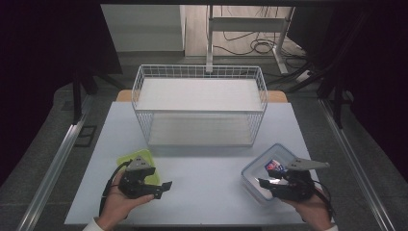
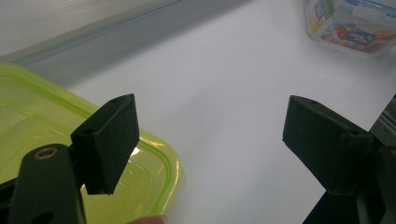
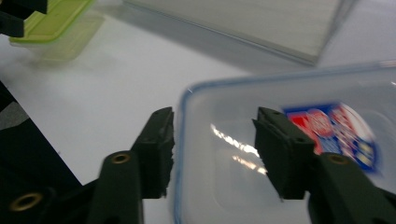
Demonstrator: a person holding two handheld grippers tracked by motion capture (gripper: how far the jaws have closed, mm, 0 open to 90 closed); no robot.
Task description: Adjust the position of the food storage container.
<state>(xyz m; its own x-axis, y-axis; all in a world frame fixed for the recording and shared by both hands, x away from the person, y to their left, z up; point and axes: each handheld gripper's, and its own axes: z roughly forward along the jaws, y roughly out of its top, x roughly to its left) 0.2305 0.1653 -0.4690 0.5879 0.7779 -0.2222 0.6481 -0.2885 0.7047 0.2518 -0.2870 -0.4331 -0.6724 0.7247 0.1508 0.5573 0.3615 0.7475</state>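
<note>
A lime-green lidded container (image 1: pixel 146 156) sits at the table's front left. My left gripper (image 1: pixel 162 188) is just in front of it, pointing right. In the left gripper view this gripper (image 2: pixel 210 140) is open wide, with its left jaw over the rounded corner of the green container (image 2: pixel 37 116) and its right jaw over bare table. A clear container with a blue-rimmed lid (image 1: pixel 257 169) and a colourful label sits at the front right. My right gripper (image 3: pixel 212 135) is open. One jaw is outside the rim of the clear container (image 3: pixel 285 112), the other above its lid.
A white wire basket (image 1: pixel 199 111) with a pale liner stands at the table's middle back, with its near wall (image 3: pixel 261 23) showing in the right gripper view. The white tabletop (image 1: pixel 207 183) stretches between the two containers. Dark floor, rails and cables surround the table.
</note>
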